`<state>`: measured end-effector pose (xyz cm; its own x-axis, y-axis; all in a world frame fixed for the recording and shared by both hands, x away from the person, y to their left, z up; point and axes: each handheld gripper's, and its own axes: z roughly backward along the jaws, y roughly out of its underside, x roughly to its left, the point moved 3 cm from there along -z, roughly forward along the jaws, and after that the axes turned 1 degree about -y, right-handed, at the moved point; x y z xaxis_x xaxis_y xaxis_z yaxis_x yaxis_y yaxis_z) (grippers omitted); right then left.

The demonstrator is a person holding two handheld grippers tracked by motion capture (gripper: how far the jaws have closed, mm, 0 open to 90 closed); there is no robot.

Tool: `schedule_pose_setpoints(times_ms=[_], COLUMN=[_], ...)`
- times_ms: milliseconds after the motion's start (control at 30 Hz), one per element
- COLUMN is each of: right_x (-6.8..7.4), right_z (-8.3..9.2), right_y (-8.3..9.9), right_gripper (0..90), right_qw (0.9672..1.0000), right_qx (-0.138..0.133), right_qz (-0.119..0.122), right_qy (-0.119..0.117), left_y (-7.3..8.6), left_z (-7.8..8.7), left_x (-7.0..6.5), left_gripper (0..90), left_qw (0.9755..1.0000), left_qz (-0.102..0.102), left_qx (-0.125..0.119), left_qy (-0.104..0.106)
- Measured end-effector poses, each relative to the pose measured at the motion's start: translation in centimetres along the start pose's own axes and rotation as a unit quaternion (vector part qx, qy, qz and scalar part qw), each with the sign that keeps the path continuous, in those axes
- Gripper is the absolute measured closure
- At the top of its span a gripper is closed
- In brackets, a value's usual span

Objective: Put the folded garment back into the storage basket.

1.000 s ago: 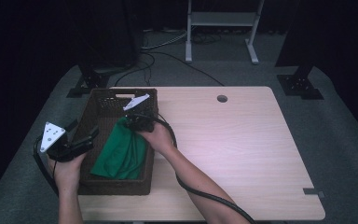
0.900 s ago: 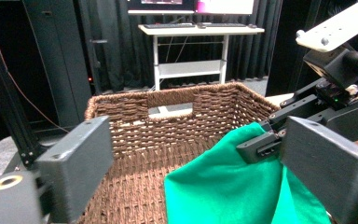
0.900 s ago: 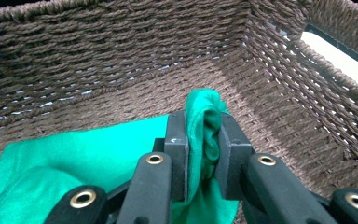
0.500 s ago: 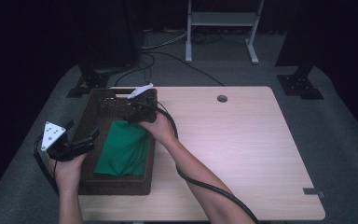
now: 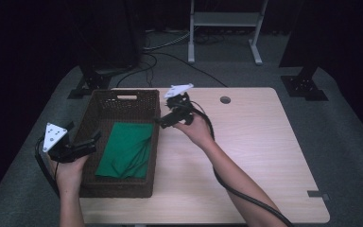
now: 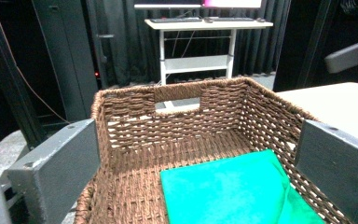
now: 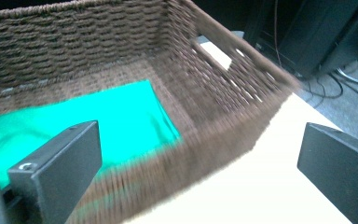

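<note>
Right hand-held gripper (image 5: 163, 122): released, jaws just opened wide, nothing betw. them; sits over worktop (image 5: 264, 156) just beside basket's right wall.
Left hand-held gripper (image 5: 92, 141): released too, jaws just opened, empty, at basket's left rim.
Green cloth (image 5: 125, 150): folded, lying flat inside wicker basket (image 5: 123, 97), toward near right part of its floor.
Step, as I judge it: cloth placed, you're letting go.
Next move: prob. clear both off the basket w/o snagging the weave.

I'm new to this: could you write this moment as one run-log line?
green cloth: lying in wicker basket | left gripper: open, empty | right gripper: jaws just opened, empty, beside basket
</note>
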<state>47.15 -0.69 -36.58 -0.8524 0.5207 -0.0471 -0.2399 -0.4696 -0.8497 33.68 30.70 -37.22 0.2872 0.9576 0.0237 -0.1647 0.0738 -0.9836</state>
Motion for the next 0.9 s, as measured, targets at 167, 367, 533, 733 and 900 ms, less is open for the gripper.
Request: schedule_pose_setpoints(times_ms=[167,367,533,733,900], right_x=[-2.2,-3.9,-5.1,-5.5,-4.5], right_z=[5.7,13.1,17.9,22.8,25.5], right_y=[3.1,7.5,12.2,18.7,24.0], right_gripper=[0.0,0.0,0.0,0.0,0.0], right_qw=[0.9998,0.9991,0.9975,0.994,0.9892], right_qx=[0.001,0.009,0.025,0.034,0.056], right_qz=[-0.015,-0.021,-0.034,-0.077,-0.102], right_qy=[0.013,0.037,0.056,0.069,0.09], left_y=[0.0,0.1,0.1,-0.1,-0.2], left_z=[0.0,-0.1,-0.2,-0.3,-0.2], left_x=[0.1,0.1,-0.1,-0.6,-0.9], left_gripper=[0.0,0.0,0.0,0.0,0.0], left_qw=[1.0,1.0,0.9999,0.9999,1.0], left_qz=[0.002,0.002,-0.001,-0.005,-0.005], left_qx=[0.0,0.006,0.01,0.009,0.007], left_qy=[-0.002,-0.006,-0.007,-0.004,-0.003])
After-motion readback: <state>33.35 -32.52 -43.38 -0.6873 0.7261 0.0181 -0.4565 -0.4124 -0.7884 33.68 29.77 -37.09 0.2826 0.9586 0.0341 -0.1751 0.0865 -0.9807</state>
